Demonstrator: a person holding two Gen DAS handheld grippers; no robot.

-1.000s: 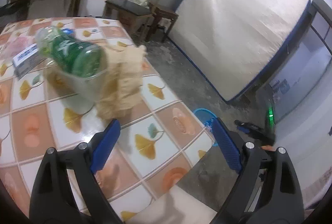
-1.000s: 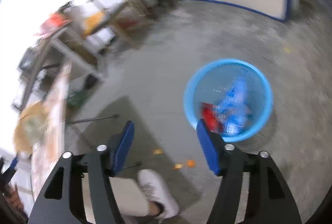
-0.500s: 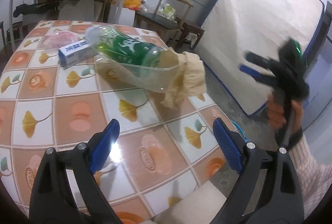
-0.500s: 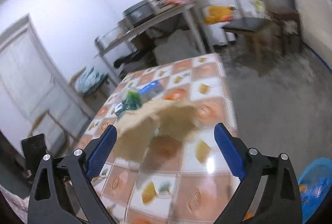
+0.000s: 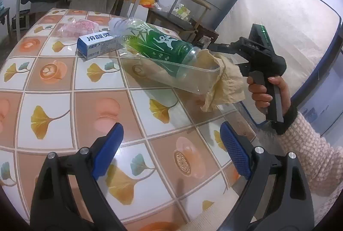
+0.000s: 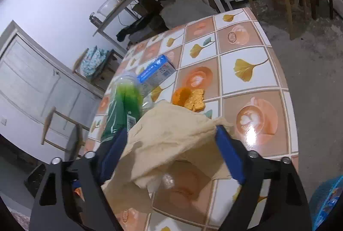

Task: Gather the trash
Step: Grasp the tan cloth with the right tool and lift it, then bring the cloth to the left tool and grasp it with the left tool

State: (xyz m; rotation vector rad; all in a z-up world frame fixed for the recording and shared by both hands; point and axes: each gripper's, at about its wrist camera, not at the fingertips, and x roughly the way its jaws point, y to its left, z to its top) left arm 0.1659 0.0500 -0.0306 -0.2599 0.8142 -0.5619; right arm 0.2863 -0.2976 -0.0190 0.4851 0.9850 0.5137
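Note:
On the tiled table [image 5: 53, 102] a green bottle [image 5: 158, 46] lies in a clear plastic container [image 5: 182, 79], with crumpled beige paper [image 5: 223, 85] hanging from the container's end. A blue-and-white box [image 5: 96, 44] lies behind them. My left gripper [image 5: 170, 130] hovers open over the near table edge, well short of the pile and holding nothing. A hand [image 5: 268, 91] brings the right gripper in from the right. In the right wrist view my right gripper [image 6: 171, 130] straddles the beige paper [image 6: 171, 141]; its jaws are closing and the paper fills the gap between the pads. The green bottle [image 6: 122, 106] lies just beyond.
An orange scrap [image 6: 188, 98] and the box [image 6: 156, 72] lie past the paper. A pink bag [image 5: 79, 26] sits at the table's far side. A blue basket [image 6: 328, 198] with trash stands on the floor at right. A chair [image 5: 188, 14] and a mattress [image 5: 278, 27] stand behind.
The right gripper swung from above the blue floor basket over to the table and now brackets the beige paper. The left gripper shifted along the table edge, still open.

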